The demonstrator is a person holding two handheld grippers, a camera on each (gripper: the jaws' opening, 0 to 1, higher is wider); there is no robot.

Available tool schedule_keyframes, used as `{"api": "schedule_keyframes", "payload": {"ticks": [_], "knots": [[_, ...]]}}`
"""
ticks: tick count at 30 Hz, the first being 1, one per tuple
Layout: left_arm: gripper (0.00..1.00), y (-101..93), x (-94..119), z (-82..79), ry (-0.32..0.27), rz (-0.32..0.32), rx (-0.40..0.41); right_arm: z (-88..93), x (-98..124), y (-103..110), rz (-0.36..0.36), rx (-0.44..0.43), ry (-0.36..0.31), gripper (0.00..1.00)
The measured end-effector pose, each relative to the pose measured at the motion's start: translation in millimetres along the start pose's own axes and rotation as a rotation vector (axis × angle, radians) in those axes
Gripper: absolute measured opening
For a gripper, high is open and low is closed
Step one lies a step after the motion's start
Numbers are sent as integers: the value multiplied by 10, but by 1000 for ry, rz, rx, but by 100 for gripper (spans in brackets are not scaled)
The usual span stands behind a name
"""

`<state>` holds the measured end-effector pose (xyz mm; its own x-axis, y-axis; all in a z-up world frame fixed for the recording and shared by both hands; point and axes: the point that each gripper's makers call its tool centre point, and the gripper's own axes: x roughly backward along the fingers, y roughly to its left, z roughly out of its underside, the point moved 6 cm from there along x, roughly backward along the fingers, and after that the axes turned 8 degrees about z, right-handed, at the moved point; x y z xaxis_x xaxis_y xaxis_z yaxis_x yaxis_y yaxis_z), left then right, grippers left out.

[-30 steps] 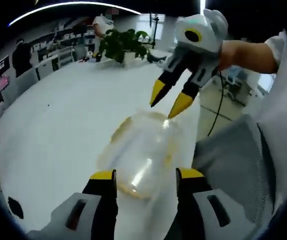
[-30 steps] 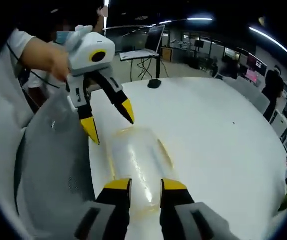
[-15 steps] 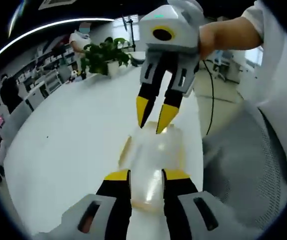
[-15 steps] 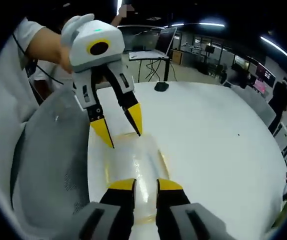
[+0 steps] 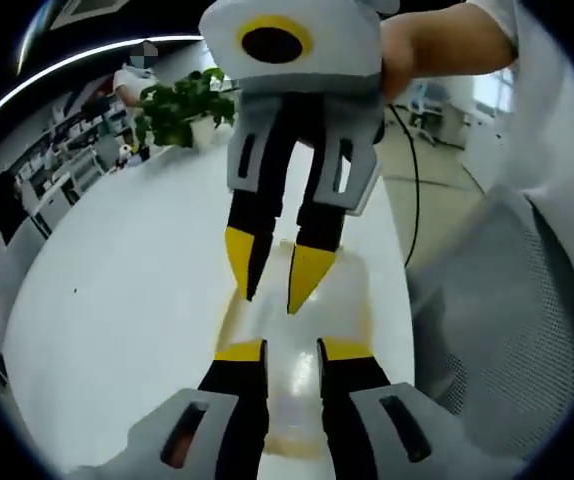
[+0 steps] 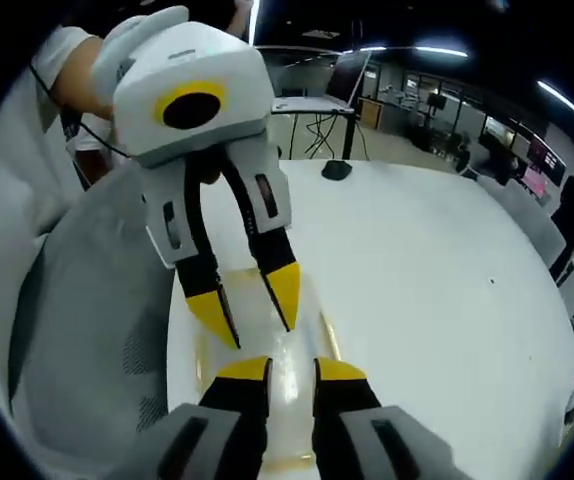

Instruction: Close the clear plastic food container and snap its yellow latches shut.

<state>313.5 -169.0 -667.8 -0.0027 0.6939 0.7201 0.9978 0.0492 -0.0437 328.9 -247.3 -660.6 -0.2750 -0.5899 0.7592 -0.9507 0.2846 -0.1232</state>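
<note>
- The white table carries the clear plastic food container, which lies close to the near edge, beside the person's grey lap
- Both grippers meet nose to nose over the container; the left gripper has its fingers nearly together above the lid, the right gripper likewise, narrow gaps, nothing visibly clamped
- Step in hand, I judge: pressing the lid down
- The yellow latches along the rim look blurred; next each tip must find a latch and push it down until it snaps
</note>
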Motion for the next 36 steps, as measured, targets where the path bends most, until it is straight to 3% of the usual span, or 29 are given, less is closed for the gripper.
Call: {"api": "schedule_keyframes", "payload": {"ticks": [14,22,25,27,33,36], "knots": [[27,-162,-53,0,29,45,-41,0,-128,-92,5,19,6,19],[33,-226,-66,-24,46,10,-115,58,-153,-164,-21,69,52,26],[39,-246,-76,-21,51,17,-105,59,-152,-192,-41,79,58,28],[43,-248,-88,-11,76,-1,-135,53,-162,-189,-63,88,65,32],[46,-223,-148,33,101,-30,-121,37,-225,-183,-114,114,108,37],[48,-233,-179,110,174,-47,-135,52,-241,-171,-169,79,144,35]]}}
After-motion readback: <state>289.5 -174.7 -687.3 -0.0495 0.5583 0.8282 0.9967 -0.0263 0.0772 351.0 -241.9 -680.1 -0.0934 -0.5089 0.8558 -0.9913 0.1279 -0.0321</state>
